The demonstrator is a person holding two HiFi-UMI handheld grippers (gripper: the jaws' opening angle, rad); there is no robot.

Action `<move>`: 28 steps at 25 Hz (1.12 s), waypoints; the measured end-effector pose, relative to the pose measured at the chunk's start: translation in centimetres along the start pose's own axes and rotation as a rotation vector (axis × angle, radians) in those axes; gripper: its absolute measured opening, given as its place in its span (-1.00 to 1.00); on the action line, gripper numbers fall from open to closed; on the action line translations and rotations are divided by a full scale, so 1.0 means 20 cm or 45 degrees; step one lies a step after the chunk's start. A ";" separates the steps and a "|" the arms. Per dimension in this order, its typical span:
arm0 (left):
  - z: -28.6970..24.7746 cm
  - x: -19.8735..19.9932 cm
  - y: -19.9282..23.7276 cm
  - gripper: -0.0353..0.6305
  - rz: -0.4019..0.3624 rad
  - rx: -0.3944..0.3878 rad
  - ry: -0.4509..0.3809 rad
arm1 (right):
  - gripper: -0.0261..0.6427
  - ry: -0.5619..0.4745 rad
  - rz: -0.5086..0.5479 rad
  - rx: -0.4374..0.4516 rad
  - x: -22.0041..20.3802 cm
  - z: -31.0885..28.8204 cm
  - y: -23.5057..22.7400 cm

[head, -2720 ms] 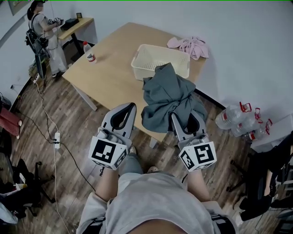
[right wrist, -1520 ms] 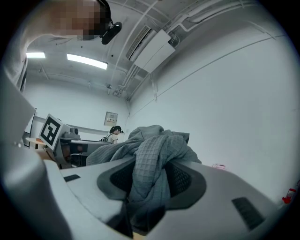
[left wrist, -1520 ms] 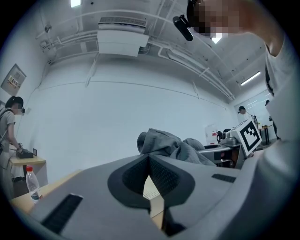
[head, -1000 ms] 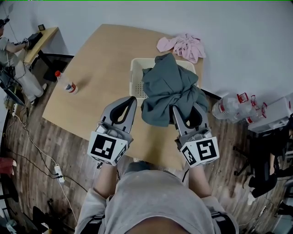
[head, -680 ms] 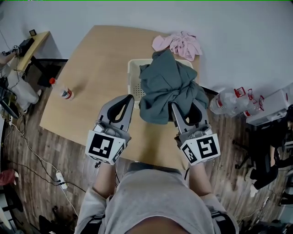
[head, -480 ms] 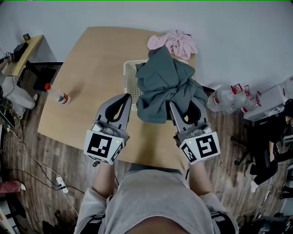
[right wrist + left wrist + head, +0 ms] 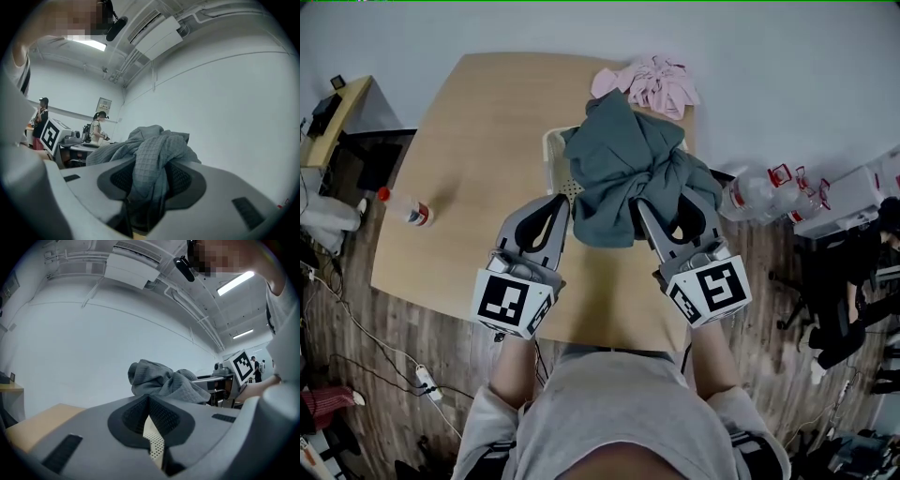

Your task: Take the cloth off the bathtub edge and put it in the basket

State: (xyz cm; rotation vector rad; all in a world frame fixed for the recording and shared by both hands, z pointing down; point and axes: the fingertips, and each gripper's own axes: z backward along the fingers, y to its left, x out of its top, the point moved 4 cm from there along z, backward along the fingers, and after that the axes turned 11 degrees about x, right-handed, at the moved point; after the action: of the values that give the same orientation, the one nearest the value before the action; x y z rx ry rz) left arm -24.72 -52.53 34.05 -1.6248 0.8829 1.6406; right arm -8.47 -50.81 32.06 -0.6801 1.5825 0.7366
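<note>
Head view: a bunched grey cloth (image 7: 623,164) hangs from the right claw (image 7: 639,204) over a pale plastic basket (image 7: 555,155). It hides all of the basket except its left rim and a strip of perforated wall. The basket stands on a light wooden counter (image 7: 478,141) with rounded corners. Behind it lies a crumpled pink cloth (image 7: 647,82) at the counter's far edge, and a small bottle with a red cap (image 7: 405,208) lies well apart on the left. The left claw (image 7: 565,199) points at the basket just beside the grey cloth, its tips together. Clear water bottles (image 7: 759,192) lie on the plank floor to the right. Only this view shows the whole layout.

Left gripper view: the two dark ribbed pads meet at their tips with nothing between them, so this claw is closed and empty. Through the gap lower down, the dotted basket wall (image 7: 153,441) shows. Beyond, the grey cloth rises in soft folds, its waffle weave plain here. The right claw's marker cube (image 7: 243,365) stands at the right.

Right gripper view: a thick twist of the waffle-textured cloth (image 7: 150,164) fills the space between the pads, which clamp it from both sides. The left claw's marker cube (image 7: 50,133) shows at the left, with two people (image 7: 98,126) far behind it.
</note>
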 end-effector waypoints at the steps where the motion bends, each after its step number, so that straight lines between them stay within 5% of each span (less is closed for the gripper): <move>1: -0.01 -0.01 0.01 -0.91 0.001 0.000 0.007 | -0.40 0.011 -0.005 0.007 -0.01 -0.03 -0.01; 28: -0.04 -0.26 0.34 -0.91 0.096 0.142 0.155 | -0.40 0.849 -0.129 0.271 -0.78 -0.79 -0.32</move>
State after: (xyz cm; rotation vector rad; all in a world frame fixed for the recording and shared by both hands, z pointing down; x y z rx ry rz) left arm -29.95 -56.95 39.43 -1.6457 1.0893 1.5265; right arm -11.31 -66.84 48.47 -0.8935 2.1716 0.2584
